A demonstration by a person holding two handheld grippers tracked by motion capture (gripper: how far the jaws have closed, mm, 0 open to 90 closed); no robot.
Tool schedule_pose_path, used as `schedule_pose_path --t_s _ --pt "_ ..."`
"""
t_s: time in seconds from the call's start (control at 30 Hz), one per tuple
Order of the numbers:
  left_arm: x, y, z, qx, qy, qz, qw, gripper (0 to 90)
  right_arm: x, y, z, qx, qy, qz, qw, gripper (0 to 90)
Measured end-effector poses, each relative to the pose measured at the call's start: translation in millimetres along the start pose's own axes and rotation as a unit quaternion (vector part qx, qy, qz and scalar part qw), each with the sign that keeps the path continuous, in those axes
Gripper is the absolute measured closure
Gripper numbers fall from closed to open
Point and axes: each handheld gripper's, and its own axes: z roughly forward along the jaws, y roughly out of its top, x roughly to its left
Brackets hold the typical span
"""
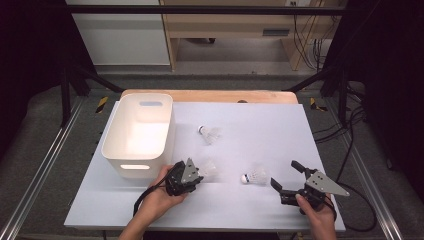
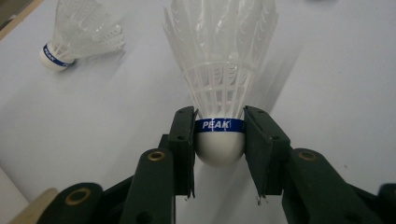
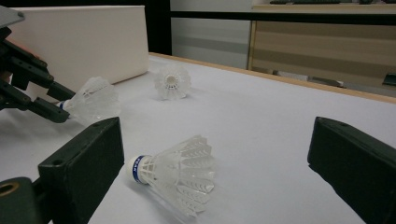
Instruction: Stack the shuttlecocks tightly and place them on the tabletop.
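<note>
Between left gripper (image 2: 219, 140) fingers (image 2: 183, 140) — shuttlecock (image 2: 219, 84) cork; right gripper (image 3: 210, 154) — wide apart

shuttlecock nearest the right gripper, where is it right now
In the high view that shuttlecock lies on its side on the white table, just left of the open right gripper and right of the left gripper.

White shuttlecock (image 2: 219, 79) (blue band)
</note>
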Motion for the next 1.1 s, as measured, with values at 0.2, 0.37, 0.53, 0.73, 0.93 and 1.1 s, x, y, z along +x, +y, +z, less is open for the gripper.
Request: schedule_pose_path --t_s 0.2,0.37,0.53,0.73,0.93,1.1 --pt "9.2 15.9 15.7 -0.002 0.004 0.002 1.0 65.0 -0.3 0.2 -0.2 -0.001 0.001 -0.001 1.0 4.1" --pt "19.5 23.5 26.6 0.013 0.009 0.008 0.9998 65.0 -1.0 0.7 -1.5 -0.004 0.0 0.001 1.0 4.1" --pt "27.5 22.7 31.8 0.031 0.016 -0.004 0.9994 65.0 -2.3 1.0 -2.1 -0.004 0.0 0.0 1.0 4.1" --pt "26.5 20.4 35.0 0.044 0.006 0.001 0.999 65.0 -1.9 1.2 -2.0 -0.004 0.001 -0.001 1.0 4.1" --pt "25.9 19.8 35.0 0.046 0.002 0.001 0.9989 64.9 -2.0 1.1 -2.1 -0.004 0.001 -0.001 1.0 4.1" --pt "25.4 20.0 33.6 0.046 -0.002 -0.005 0.9989 61.0 -1.8 1.0 -2.0 -0.003 0.0 0.0 1.0 4.0"
